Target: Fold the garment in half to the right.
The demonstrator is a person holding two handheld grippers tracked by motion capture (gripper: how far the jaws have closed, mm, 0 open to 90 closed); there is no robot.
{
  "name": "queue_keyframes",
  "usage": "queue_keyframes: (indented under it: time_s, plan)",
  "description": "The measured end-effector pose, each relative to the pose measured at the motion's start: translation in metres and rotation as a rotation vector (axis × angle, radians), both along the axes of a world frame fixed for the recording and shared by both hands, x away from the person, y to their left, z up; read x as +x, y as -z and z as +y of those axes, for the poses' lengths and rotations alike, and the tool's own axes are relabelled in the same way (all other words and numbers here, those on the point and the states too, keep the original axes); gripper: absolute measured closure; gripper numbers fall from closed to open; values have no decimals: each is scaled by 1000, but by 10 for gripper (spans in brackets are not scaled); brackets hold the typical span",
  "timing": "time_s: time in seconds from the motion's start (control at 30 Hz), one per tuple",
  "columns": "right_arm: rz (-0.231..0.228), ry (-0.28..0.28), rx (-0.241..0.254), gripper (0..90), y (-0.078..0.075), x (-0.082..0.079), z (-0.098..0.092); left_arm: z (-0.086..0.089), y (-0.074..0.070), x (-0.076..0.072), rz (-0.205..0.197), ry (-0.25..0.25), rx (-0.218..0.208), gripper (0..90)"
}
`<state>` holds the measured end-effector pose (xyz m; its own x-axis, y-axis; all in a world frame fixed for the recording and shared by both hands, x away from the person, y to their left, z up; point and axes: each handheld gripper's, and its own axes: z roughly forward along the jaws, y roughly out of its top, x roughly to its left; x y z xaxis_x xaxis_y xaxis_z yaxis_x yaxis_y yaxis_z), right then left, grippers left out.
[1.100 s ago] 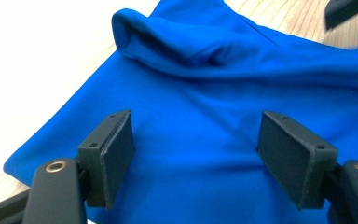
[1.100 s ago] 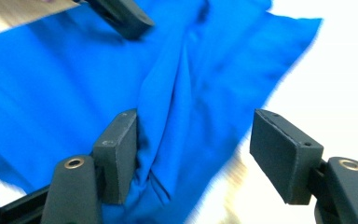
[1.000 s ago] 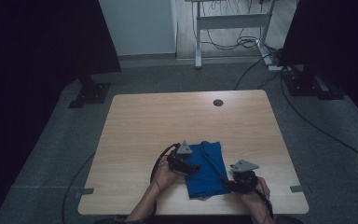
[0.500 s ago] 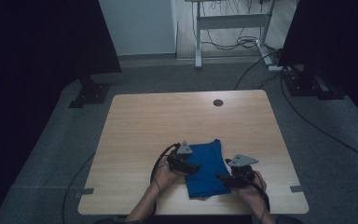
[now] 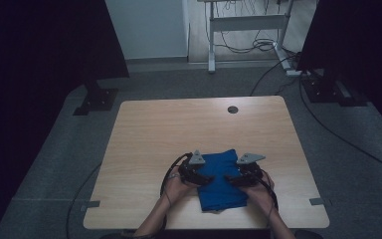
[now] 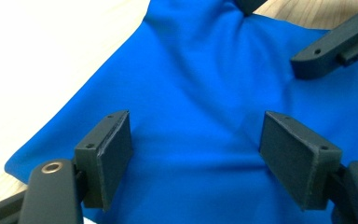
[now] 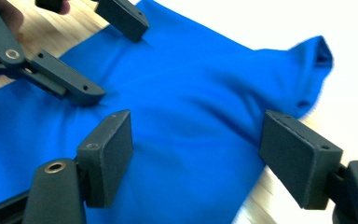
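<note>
Blue cloth [image 5: 222, 185] on wooden table [image 5: 179, 129]

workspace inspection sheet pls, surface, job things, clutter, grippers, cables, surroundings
surface: light wooden table, round dark grommet hole near its far edge
job's things: folded bright blue fabric cloth lying flat at the near edge
clutter: nothing seen
grippers: left gripper and right gripper both open, jaws over the cloth, nothing pinched
cables: black cable looping from the left gripper; more cables on the floor
surroundings: grey carpet, dark stands, white desk frame behind
</note>
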<state>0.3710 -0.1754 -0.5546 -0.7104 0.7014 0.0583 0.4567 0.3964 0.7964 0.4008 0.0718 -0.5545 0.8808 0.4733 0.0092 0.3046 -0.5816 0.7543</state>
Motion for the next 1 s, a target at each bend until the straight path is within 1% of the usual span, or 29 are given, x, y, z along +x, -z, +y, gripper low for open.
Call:
queue_keyframes:
  time_s: [0.03,0.1,0.2,0.27,0.3,0.33,0.4,0.47,0.5,0.57,0.63,0.67,0.73,0.8,0.83,0.87,0.97,1.0]
  plan:
    - [-9,1,-4,254,-2,-1,-1,0,0,0,1,-4,1,241]
    - [-32,-7,12,254,-5,-1,-1,-1,0,1,1,-10,4,214]
    - [-54,-48,43,253,-9,4,5,-2,0,2,2,-20,13,169]
    - [-43,-78,47,246,-7,11,9,-1,-1,2,1,-20,15,167]
    - [-34,-80,48,247,-5,15,10,-1,-2,2,-5,-22,19,166]
    - [-23,-64,46,252,-3,19,10,0,-3,1,-5,-20,23,166]
    - [-13,-14,34,254,2,25,7,2,-5,0,-7,-20,21,166]
    - [-11,23,50,245,2,27,4,5,-7,-2,-6,-21,16,162]
    - [-9,23,58,243,1,26,3,6,-7,-3,-7,-21,15,161]
    - [-24,10,63,237,-4,21,1,8,-8,-6,-4,-16,2,161]
    - [-35,-7,68,235,-9,13,-1,9,-9,-10,1,-6,-10,161]
    - [-44,-16,68,235,-11,7,-3,9,-9,-12,2,-1,-9,161]
    - [-54,-25,59,236,-13,-2,-6,6,-7,-15,-2,12,19,161]
    - [-59,-33,46,236,-13,-12,-11,4,-3,-17,-14,20,68,162]
    - [-59,-39,42,236,-11,-17,-13,4,-2,-17,-6,18,51,158]
    - [-59,-46,43,236,-11,-23,-15,4,-1,-16,2,12,46,161]
    - [-68,-69,34,237,-9,-40,-18,4,-2,-16,-1,15,50,157]
    - [-70,-79,22,237,-8,-45,-19,5,-1,-16,-1,15,47,157]
